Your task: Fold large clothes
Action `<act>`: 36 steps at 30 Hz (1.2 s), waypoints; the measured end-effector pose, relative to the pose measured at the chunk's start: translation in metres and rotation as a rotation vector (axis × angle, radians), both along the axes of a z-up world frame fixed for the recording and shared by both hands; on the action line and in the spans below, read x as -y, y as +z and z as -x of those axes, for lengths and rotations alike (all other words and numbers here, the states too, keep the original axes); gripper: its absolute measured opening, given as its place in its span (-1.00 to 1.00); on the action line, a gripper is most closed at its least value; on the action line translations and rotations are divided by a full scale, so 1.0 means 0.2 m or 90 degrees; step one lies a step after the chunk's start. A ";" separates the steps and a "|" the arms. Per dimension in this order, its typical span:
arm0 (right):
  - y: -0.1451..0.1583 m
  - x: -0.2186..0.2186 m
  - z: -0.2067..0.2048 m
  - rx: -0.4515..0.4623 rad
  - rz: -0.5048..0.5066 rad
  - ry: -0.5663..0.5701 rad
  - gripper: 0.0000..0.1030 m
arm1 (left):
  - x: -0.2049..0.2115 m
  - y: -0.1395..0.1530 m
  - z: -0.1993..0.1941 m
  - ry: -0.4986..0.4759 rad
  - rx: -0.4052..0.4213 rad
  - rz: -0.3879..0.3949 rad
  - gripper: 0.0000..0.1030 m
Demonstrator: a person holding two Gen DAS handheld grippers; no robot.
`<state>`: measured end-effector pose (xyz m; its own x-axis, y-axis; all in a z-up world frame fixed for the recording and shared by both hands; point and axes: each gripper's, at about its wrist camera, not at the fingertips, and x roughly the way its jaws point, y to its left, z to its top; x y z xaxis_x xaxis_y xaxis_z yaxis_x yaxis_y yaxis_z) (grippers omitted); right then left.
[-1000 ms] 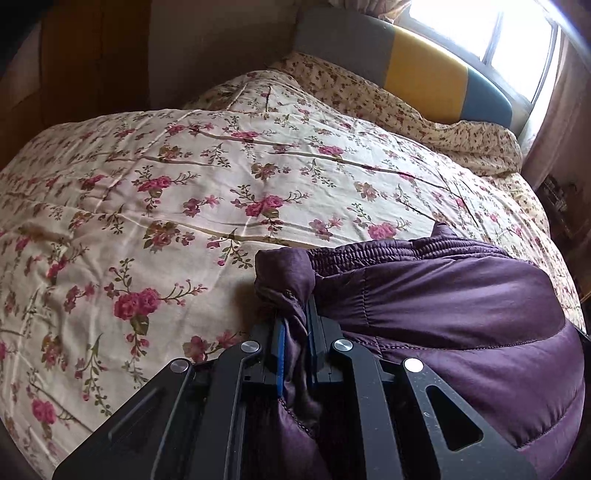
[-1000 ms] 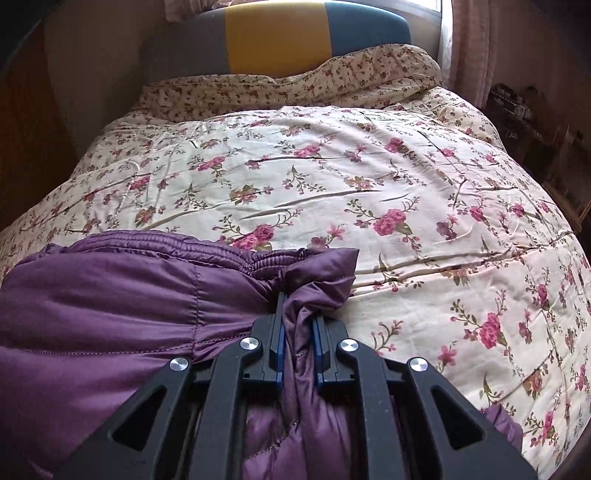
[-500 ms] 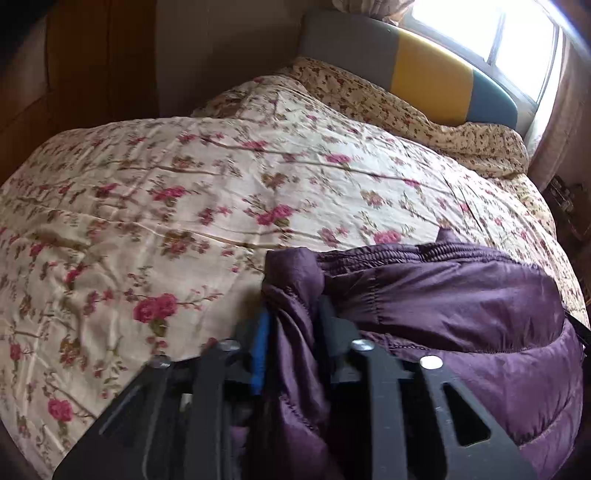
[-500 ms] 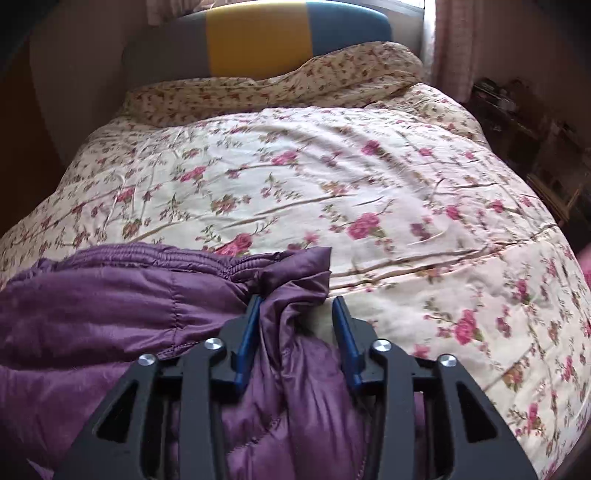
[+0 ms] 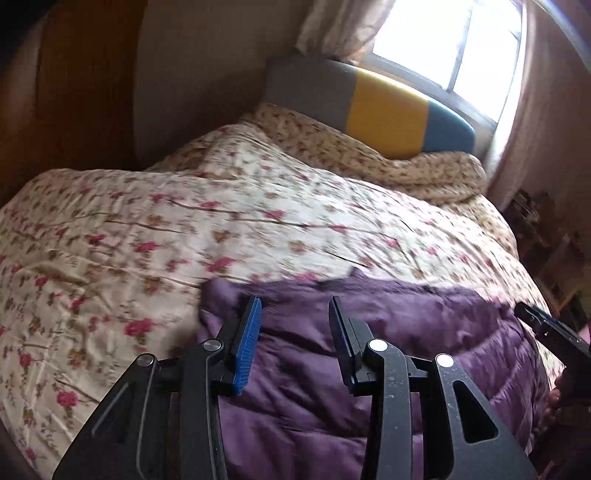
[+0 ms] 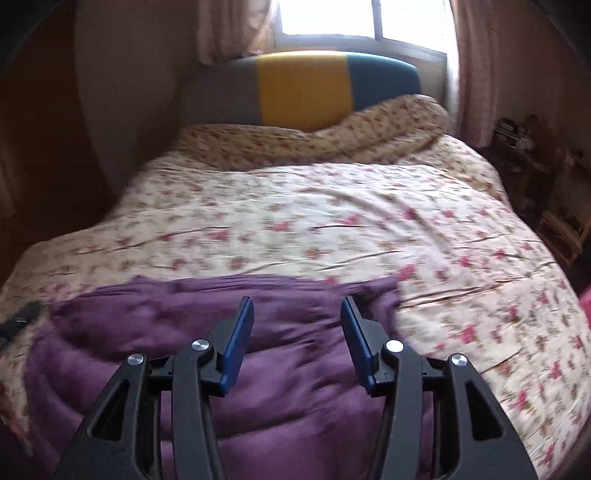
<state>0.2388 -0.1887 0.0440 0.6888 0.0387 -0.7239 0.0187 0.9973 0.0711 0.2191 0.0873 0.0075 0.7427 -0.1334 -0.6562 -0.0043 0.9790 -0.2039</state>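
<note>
Bedroom with a bed under a floral quilt (image 5: 229,206) (image 6: 332,221), cream ground with pink roses, lightly creased. Headboard (image 5: 388,118) (image 6: 303,88) in grey, yellow and blue panels at the far end, below a bright window (image 5: 450,40) (image 6: 354,18) flanked by pale curtains (image 6: 476,70). Second, smaller-patterned floral cover (image 5: 406,166) (image 6: 314,140) bunched against the headboard. Dark wooden panelling (image 5: 74,92) along the left wall; cluttered shelving, indistinct, at the right edge.

Purple padded garment (image 5: 369,350) (image 6: 221,350) lying on the near part of the quilt, quilted stitching visible, upper edge running across the bed, gathered at that edge. Fine detail softened by motion blur in both views.

Left gripper (image 5: 294,325): black frame, blue-faced pads (image 5: 247,343), jaws spread wide above the left end of the garment, nothing between them, no visible contact with the fabric.

Right gripper (image 6: 297,325) (image 5: 550,332): same build, blue pads (image 6: 236,343), jaws likewise spread, poised over the right part of the garment near its right corner, gripping nothing. Visible also at the right margin of the left wrist view as a dark bar beside the garment's far side.
</note>
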 end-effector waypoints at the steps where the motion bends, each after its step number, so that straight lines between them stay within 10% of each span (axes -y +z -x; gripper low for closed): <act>1: 0.00 -0.04 0.01 0.002 -0.005 0.010 -0.05 | 0.03 -0.02 0.00 -0.009 -0.005 -0.002 -0.27; 24: -0.47 -0.32 -0.05 -0.060 0.021 0.061 -0.01 | 0.03 -0.36 -0.07 -0.030 -0.054 0.066 -0.26; 36: -0.35 -0.31 -0.04 -0.064 0.006 0.066 0.25 | 0.12 -0.13 0.14 -0.030 -0.001 0.064 0.11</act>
